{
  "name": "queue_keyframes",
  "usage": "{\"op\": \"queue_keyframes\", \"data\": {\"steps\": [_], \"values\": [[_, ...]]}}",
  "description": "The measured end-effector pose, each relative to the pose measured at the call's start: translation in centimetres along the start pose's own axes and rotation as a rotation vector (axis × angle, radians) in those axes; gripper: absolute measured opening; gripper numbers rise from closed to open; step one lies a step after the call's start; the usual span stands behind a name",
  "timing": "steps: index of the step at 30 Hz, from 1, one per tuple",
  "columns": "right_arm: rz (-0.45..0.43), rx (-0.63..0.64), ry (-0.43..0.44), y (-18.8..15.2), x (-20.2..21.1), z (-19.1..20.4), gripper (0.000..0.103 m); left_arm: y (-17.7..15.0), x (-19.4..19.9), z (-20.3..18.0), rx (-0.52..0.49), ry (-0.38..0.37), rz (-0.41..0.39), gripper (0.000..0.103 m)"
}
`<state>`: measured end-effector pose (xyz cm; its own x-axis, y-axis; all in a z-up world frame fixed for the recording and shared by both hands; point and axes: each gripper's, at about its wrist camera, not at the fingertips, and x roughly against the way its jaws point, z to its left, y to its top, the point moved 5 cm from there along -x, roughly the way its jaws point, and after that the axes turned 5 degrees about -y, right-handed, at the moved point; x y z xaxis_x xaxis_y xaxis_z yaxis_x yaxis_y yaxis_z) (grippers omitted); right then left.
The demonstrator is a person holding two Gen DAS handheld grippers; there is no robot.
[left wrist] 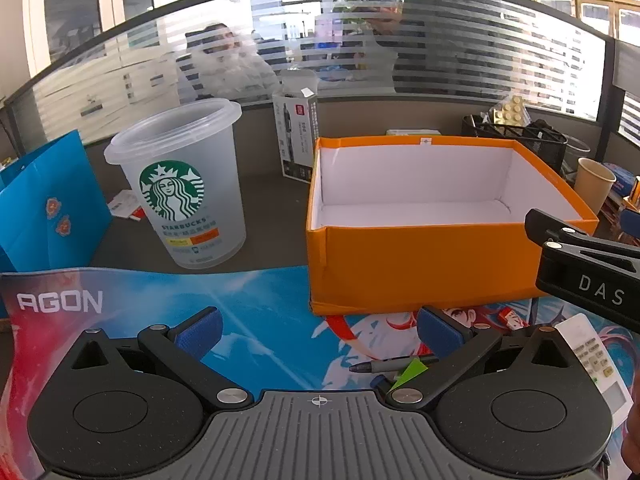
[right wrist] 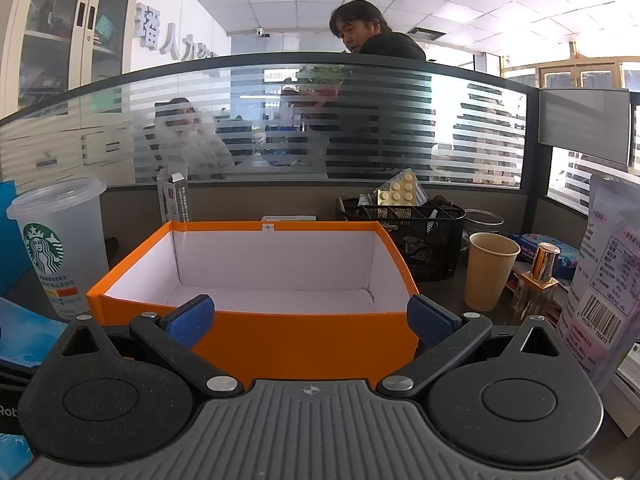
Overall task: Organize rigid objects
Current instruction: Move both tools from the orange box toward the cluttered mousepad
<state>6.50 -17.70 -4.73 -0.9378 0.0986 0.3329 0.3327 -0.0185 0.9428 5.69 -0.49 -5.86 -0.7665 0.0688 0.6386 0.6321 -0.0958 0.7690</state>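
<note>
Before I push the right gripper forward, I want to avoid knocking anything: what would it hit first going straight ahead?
Most likely the near wall of the orange box, which fills the gap ahead of the open right gripper. Nothing shows between them, though the distance is hard to judge.

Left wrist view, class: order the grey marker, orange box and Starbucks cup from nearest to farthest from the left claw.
1. Grey marker, on the mat beside the left claw's right finger.
2. Orange box, ahead, right.
3. Starbucks cup, ahead, left, slightly farther back.
</note>
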Motion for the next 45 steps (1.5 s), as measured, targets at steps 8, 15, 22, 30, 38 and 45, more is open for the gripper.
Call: {"op": "queue_keyframes", "data": {"steps": [8, 15, 22, 30, 38, 45], "values": [[0.006, 0.006, 0.012, -0.1, 0.1, 0.3, 0.103, -0.1, -0.2, 0.1, 0.013, -0.002, 0.007, 0.103], [0.008, 0.008, 0.013, -0.1, 0.1, 0.4, 0.103, -0.1, -0.3, 0.1, 0.016, -0.006, 0.012, 0.103], [0.009, 0.013, 0.014, -0.1, 0.2, 0.5, 0.103, -0.2, -0.3, 0.0, 0.017, -0.007, 0.011, 0.103], [0.008, 0.015, 0.017, -0.2, 0.3, 0.7, 0.103, -0.3, -0.3, -0.1, 0.018, -0.009, 0.015, 0.103], [0.006, 0.024, 0.026, -0.2, 0.4, 1.4, 0.103, -0.3, -0.3, -0.1, 0.018, -0.011, 0.017, 0.103], [0.006, 0.033, 0.088, 0.1, 0.7, 1.2, 0.103, -0.8, -0.7, 0.2, 0.021, -0.002, 0.028, 0.103]]}}
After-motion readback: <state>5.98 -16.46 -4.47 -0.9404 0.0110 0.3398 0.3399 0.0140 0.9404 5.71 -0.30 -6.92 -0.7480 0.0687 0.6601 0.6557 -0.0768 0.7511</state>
